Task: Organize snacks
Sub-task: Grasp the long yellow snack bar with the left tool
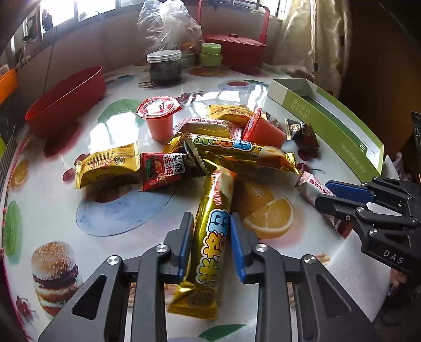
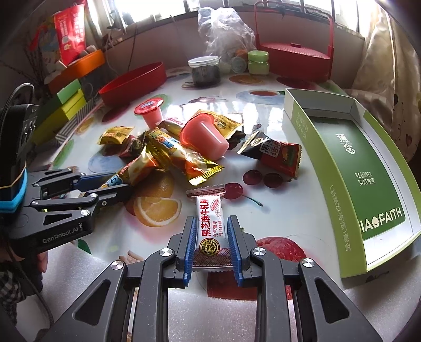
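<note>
A pile of snacks lies on the round printed table. My left gripper is shut on a long gold snack bar, whose far end reaches into the pile. In the right wrist view my right gripper is shut on a white nougat candy packet lying lengthwise between the blue pads. The pile holds a second gold bar, yellow packets, a red plum candy, an upright pink jelly cup and a tipped one.
An open green box tray lies at the right table edge. A red bowl stands at the back left. Behind are a dark jar, green pots, a plastic bag and a red basket. White foam covers the near edge.
</note>
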